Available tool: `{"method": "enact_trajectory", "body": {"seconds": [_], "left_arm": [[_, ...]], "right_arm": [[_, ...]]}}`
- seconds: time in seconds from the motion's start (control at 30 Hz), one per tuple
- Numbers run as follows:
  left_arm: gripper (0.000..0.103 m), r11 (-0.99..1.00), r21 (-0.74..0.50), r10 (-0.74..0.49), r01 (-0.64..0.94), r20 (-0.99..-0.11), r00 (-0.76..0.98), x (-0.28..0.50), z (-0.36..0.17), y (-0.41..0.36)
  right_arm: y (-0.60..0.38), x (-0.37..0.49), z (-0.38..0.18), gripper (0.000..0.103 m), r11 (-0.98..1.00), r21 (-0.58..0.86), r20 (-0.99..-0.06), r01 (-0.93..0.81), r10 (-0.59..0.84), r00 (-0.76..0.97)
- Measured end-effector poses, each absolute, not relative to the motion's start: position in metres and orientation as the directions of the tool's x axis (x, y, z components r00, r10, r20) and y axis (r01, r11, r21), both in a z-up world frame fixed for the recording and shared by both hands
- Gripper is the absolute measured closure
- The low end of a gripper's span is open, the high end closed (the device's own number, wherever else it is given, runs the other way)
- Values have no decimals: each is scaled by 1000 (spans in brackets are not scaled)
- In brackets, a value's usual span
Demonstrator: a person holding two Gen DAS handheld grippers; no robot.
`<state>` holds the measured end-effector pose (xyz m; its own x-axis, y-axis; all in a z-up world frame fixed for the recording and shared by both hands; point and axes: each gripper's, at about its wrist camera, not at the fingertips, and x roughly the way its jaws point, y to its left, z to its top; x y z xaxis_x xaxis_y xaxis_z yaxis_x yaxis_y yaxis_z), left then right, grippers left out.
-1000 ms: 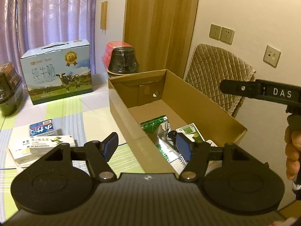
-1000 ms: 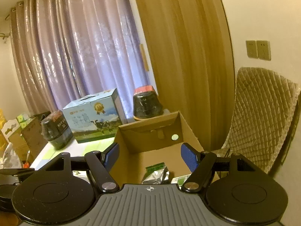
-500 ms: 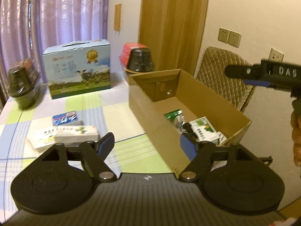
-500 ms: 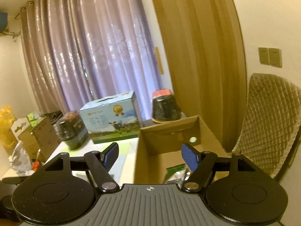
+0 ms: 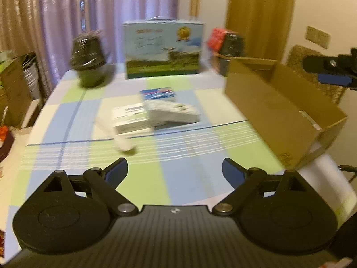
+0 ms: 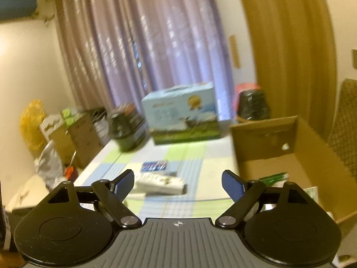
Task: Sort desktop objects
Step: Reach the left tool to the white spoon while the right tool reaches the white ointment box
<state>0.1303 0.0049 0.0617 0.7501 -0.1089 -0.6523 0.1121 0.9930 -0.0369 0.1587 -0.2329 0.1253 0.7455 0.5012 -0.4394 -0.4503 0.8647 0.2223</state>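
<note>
Small packs (image 5: pixel 154 114) are left lying in a loose cluster near the middle of the table (image 5: pixel 183 185), touching or overlapping one another, with a white tube-like thing (image 5: pixel 120 139) just in front of them that is too blurred to be named. Just short of them the left tool (image 5: pixel 175 172) is held empty with its jaws spread wide, probably readied for one of them, and the right tool (image 6: pixel 178 182) is held likewise wide and empty, higher up. Farther right, the open box (image 5: pixel 274 107) is set at the table's edge, apparently as the bin for sorted things, green packets (image 6: pixel 275 176) being seen inside it, while a milk carton (image 5: pixel 164 49) and two dark jars (image 5: pixel 88 59) are ranged along the far edge before the curtain (image 5: pixel 89 6).
</note>
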Motion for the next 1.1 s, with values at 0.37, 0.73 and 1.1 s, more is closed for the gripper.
{"method": "enact_trajectory", "body": {"seconds": [0.37,0.73,1.1], "left_arm": [[13,999,-9,-44,51,-671,740,151,33,61],[16,999,-34,-29,7,-704,710,202,-5,76],[29,993,-98,-25,-65,-719,694,258,-30,82]], "right_arm": [[-178,177,75,17,844,174,-526,-507,515,677],[-147,210,22,17,848,94,-580,-522,473,663],[-128,248,-19,17,822,-30,-622,-569,430,655]]}}
